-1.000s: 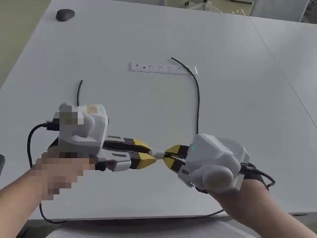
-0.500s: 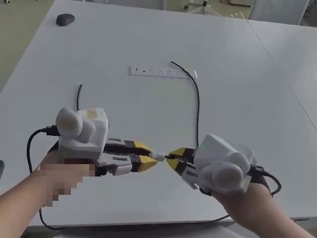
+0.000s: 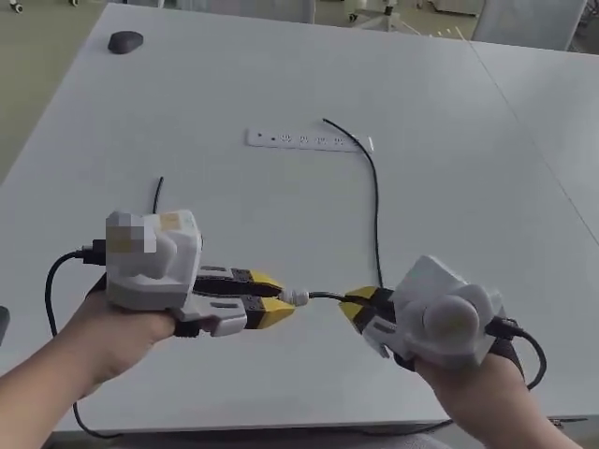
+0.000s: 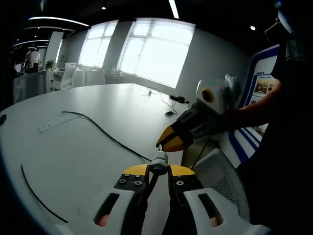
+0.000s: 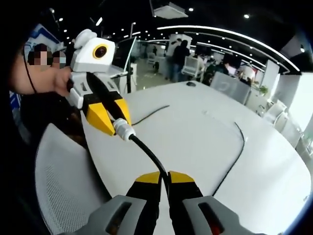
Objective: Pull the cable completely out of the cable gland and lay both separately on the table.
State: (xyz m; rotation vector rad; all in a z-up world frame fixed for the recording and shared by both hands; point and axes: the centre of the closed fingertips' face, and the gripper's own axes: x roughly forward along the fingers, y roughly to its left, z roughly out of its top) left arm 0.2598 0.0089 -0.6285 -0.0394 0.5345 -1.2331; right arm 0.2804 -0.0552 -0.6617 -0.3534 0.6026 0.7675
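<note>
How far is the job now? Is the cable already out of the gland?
Done: both parts are gripped, the cable gland by the left gripper, the cable by the right gripper. In hand: the pull; a short stretch of cable spans between them, its end not yet out of the gland. Left: draw it fully out, then lay both apart on the table.

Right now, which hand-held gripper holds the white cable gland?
The left hand-held gripper, pinching the cable gland; the right hand-held gripper clamps only black cable.
</note>
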